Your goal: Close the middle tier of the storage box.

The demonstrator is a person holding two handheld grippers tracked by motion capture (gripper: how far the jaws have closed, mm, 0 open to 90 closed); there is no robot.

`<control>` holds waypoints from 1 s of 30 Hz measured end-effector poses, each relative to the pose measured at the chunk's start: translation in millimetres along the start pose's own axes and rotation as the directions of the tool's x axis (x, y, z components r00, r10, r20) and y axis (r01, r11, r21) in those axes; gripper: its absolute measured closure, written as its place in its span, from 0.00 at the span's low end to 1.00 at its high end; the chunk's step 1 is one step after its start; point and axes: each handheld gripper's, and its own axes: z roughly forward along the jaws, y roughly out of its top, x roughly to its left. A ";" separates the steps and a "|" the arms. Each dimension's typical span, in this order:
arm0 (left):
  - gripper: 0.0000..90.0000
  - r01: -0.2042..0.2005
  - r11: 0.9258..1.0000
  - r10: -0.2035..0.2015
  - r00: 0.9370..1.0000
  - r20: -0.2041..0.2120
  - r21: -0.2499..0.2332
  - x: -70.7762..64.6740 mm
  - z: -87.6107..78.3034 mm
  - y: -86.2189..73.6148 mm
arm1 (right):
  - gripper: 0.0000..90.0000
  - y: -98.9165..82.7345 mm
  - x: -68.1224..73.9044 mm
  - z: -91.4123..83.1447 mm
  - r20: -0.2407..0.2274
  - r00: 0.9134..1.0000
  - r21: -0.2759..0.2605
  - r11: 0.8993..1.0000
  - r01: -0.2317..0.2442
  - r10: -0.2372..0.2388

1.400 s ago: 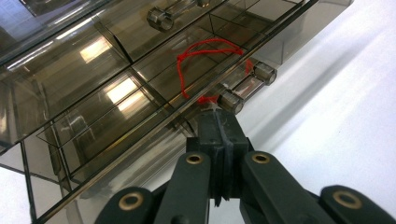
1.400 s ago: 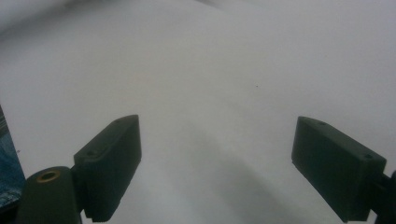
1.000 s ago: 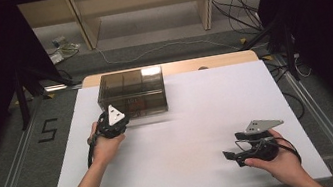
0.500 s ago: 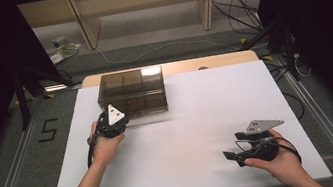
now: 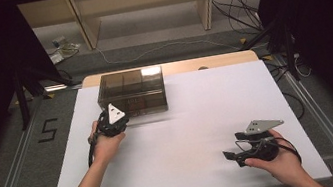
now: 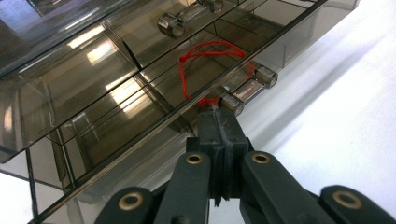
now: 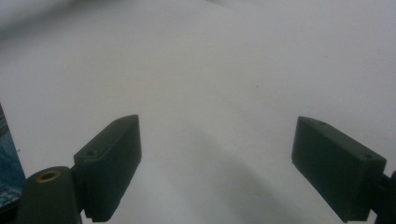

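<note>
My left gripper [image 6: 219, 122], jaws pressed together on the red string [image 6: 189, 77] at the smoky plastic box [image 5: 131, 91] on the table's far left, while my right gripper [image 7: 217, 168] rests spread wide.

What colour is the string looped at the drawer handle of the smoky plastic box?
Red string, clearest in the left gripper view.

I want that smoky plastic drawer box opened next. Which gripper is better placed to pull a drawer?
Left. The left gripper sits shut right at the drawer handle of the box, by a red string loop. The right gripper rests open over bare table, far from it.
</note>
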 end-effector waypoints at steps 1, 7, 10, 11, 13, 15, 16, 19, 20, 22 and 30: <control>1.00 -0.001 1.000 0.001 1.000 0.000 0.001 0.1 -0.2 0.1 | 0.19 0.0 0.0 0.0 0.000 1.000 0.001 1.000 -0.001 0.001; 1.00 -0.001 1.000 0.001 1.000 -0.001 0.006 0.5 0.2 -0.1 | 0.19 0.1 0.6 0.2 -0.001 1.000 0.003 1.000 -0.001 0.001; 1.00 0.000 1.000 0.000 1.000 -0.002 0.007 0.9 0.2 -0.4 | 0.19 0.0 0.4 0.4 0.000 1.000 0.003 1.000 0.000 0.000; 1.00 0.003 1.000 -0.003 1.000 -0.003 0.007 1.0 0.2 -0.6 | 0.19 0.0 0.4 0.5 -0.001 1.000 0.003 1.000 0.000 0.000; 1.00 0.006 1.000 -0.006 1.000 -0.004 0.006 1.5 0.4 -1.0 | 0.19 0.0 0.6 0.5 -0.001 1.000 0.004 1.000 0.000 0.000; 1.00 0.005 1.000 -0.005 1.000 -0.007 0.008 2.2 0.3 -1.2 | 0.19 0.0 0.5 0.5 -0.002 1.000 0.004 1.000 0.000 0.000; 1.00 0.004 1.000 -0.004 1.000 -0.007 0.009 2.4 0.2 -1.2 | 0.19 0.0 0.4 0.5 -0.001 1.000 0.003 1.000 0.001 -0.001; 1.00 0.011 1.000 -0.011 1.000 -0.010 0.004 2.6 1.6 -1.0 | 0.19 0.0 0.2 0.4 -0.001 1.000 0.002 1.000 0.001 -0.001; 1.00 0.017 1.000 -0.017 1.000 -0.009 0.001 2.4 2.6 -0.6 | 0.19 0.1 0.3 0.4 -0.001 1.000 0.002 1.000 0.001 -0.001; 1.00 0.005 1.000 -0.005 1.000 -0.009 0.007 2.0 2.9 -0.3 | 0.19 0.1 0.3 0.1 0.000 1.000 0.002 1.000 0.001 -0.001; 1.00 0.013 1.000 -0.013 1.000 -0.013 0.003 2.4 2.9 -0.3 | 0.19 0.0 0.2 0.4 -0.002 1.000 0.004 1.000 -0.001 0.001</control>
